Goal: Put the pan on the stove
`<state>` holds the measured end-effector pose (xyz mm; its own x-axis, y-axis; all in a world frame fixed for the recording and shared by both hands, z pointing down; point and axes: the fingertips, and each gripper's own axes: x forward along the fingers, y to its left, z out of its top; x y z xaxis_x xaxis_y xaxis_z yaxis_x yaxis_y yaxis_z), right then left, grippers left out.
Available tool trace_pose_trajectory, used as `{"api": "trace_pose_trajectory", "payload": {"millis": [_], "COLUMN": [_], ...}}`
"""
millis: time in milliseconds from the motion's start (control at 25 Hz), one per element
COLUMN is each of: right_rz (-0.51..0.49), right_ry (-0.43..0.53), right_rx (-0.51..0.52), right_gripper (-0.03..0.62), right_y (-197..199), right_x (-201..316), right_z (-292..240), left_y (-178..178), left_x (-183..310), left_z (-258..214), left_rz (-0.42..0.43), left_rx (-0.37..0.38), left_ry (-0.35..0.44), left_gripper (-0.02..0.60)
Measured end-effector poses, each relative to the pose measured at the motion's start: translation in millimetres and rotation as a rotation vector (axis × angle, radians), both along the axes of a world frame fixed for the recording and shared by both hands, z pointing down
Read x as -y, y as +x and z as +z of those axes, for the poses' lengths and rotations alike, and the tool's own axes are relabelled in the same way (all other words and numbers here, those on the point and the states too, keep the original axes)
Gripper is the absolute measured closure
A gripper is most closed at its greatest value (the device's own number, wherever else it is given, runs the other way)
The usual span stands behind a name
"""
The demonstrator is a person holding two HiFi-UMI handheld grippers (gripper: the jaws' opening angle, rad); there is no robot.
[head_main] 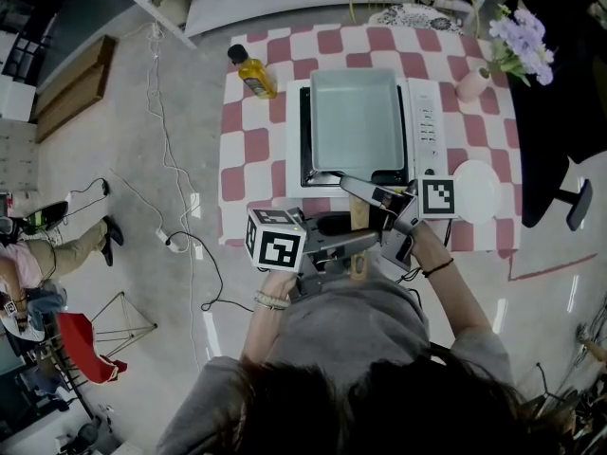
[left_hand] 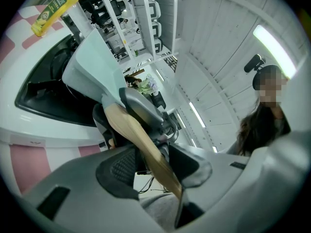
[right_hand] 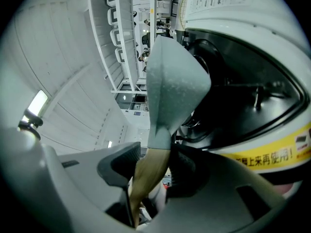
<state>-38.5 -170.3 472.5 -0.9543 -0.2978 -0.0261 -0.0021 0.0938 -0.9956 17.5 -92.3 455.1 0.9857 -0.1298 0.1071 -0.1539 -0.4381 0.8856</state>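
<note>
The pan (head_main: 356,121) seems seated on the stove (head_main: 424,126). The left gripper (left_hand: 146,154) and right gripper (right_hand: 150,164) pinch its near handle (head_main: 358,218); only release remains.

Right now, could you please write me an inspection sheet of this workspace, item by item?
Surface: table under a red-and-white checked cloth, with a white stove in the middle.
Job's things: pale green rectangular pan lies on the stove; its wooden handle points toward the person.
Clutter: oil bottle at the far left corner; vase of purple flowers and white plate to the right of the stove.
Grippers: left gripper and right gripper are both closed on the wooden handle, the right one nearer the pan.
Cables: cables lie on the floor left of the table.
Surroundings: seated person and red seat at the left edge.
</note>
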Motion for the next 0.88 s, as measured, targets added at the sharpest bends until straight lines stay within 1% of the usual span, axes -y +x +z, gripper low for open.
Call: {"api": "trace_pose_trajectory", "payload": {"millis": [440,880], "right_rz": [0.01,0.013], "right_ry": [0.003,0.018], "right_rx": [0.003,0.019], "right_gripper": [0.412,0.411], "right_y": [-0.1,-0.4], "right_x": [-1.4,-0.4], "right_z": [2.2,2.3], "left_y": [-0.2,-0.6], "left_x": [-2.2,-0.6], "left_z": [5.9,7.4], "left_rz": [0.01,-0.008], "left_rx": [0.004,-0.028], "left_ry": [-0.001,-0.011], "left_gripper": [0.387,0.387]}}
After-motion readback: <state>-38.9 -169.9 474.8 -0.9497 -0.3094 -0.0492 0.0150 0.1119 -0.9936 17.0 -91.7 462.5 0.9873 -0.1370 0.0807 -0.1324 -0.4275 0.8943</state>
